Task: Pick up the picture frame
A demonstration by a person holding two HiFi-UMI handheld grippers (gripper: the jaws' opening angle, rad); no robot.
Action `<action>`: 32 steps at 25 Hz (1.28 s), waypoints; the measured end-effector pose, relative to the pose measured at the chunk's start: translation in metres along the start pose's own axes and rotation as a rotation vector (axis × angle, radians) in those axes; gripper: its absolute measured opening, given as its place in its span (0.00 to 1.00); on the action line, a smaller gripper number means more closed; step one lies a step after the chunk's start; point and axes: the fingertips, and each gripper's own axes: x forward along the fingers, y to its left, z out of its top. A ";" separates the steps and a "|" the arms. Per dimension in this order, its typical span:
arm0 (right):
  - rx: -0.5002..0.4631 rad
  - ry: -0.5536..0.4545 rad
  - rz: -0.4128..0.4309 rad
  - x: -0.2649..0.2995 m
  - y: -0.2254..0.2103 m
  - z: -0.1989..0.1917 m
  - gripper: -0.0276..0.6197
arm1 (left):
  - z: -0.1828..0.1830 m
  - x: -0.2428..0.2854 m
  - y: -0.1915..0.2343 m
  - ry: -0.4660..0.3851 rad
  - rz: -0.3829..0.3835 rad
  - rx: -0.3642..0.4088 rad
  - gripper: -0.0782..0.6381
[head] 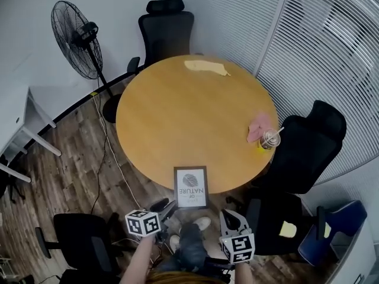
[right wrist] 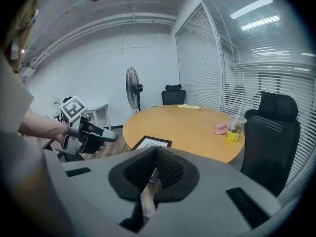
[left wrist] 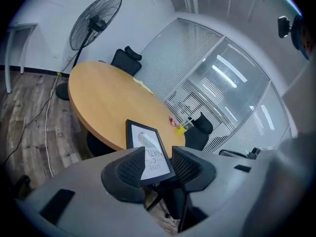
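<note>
A black picture frame [head: 190,187] with a white print lies flat at the near edge of the round wooden table [head: 177,117], and its near end juts over the rim. My left gripper [head: 167,207] hovers off the table just short of the frame's left corner, open and empty. In the left gripper view the frame [left wrist: 148,147] shows beyond the gap of the left gripper [left wrist: 158,154]. My right gripper [head: 230,219] hangs below the frame's right corner, its tips together. In the right gripper view the right gripper [right wrist: 155,154] looks shut and empty, with the frame [right wrist: 150,143] ahead.
A drink cup with a straw [head: 270,139] and a pink cloth [head: 257,129] sit at the table's right edge, a yellow cloth [head: 206,67] at the far side. Black office chairs [head: 305,147] ring the table. A standing fan [head: 77,40] is at the back left.
</note>
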 end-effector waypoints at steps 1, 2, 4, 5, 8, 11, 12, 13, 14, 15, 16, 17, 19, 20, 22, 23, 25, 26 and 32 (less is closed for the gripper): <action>0.004 0.009 0.004 0.003 -0.001 -0.003 0.06 | -0.003 0.003 0.003 0.011 0.002 -0.013 0.37; 0.006 0.015 0.007 0.006 -0.003 -0.004 0.06 | -0.006 0.007 0.007 0.023 0.002 -0.028 0.37; 0.011 0.026 0.016 0.013 -0.005 -0.008 0.06 | -0.012 0.013 0.015 0.043 0.000 -0.063 0.38; 0.017 0.033 0.024 0.017 -0.006 -0.013 0.06 | -0.014 0.016 0.018 0.051 -0.001 -0.077 0.38; 0.024 0.069 0.045 0.029 -0.006 -0.025 0.06 | -0.021 0.028 0.027 0.087 0.000 -0.099 0.38; 0.023 0.108 0.056 0.037 -0.005 -0.034 0.06 | -0.027 0.038 0.036 0.118 0.016 -0.122 0.40; 0.026 0.120 0.063 0.039 -0.005 -0.037 0.06 | -0.028 0.041 0.040 0.124 0.023 -0.131 0.40; 0.028 0.131 0.071 0.042 -0.005 -0.040 0.06 | -0.029 0.044 0.043 0.129 0.027 -0.140 0.40; 0.030 0.142 0.079 0.044 -0.005 -0.044 0.06 | -0.030 0.047 0.046 0.134 0.030 -0.151 0.41; 0.031 0.152 0.086 0.047 -0.006 -0.048 0.06 | -0.032 0.050 0.049 0.140 0.031 -0.163 0.41; 0.032 0.158 0.090 0.050 -0.007 -0.050 0.06 | -0.034 0.053 0.051 0.146 0.030 -0.178 0.41; 0.033 0.159 0.093 0.053 -0.008 -0.050 0.06 | -0.036 0.055 0.054 0.154 0.028 -0.192 0.42; 0.038 0.156 0.100 0.058 -0.011 -0.049 0.06 | -0.041 0.060 0.059 0.167 0.021 -0.228 0.42; 0.044 0.157 0.106 0.060 -0.012 -0.048 0.06 | -0.043 0.063 0.060 0.171 0.013 -0.250 0.42; 0.054 0.159 0.112 0.065 -0.015 -0.047 0.06 | -0.046 0.070 0.061 0.179 -0.011 -0.302 0.44; 0.056 0.162 0.113 0.067 -0.017 -0.047 0.06 | -0.048 0.073 0.061 0.183 -0.025 -0.323 0.44; 0.059 0.175 0.111 0.070 -0.020 -0.051 0.06 | -0.050 0.077 0.060 0.193 -0.049 -0.354 0.44; 0.060 0.181 0.111 0.071 -0.021 -0.054 0.06 | -0.052 0.079 0.059 0.199 -0.059 -0.365 0.44; 0.071 0.203 0.119 0.076 -0.024 -0.060 0.06 | -0.059 0.090 0.056 0.219 -0.103 -0.432 0.44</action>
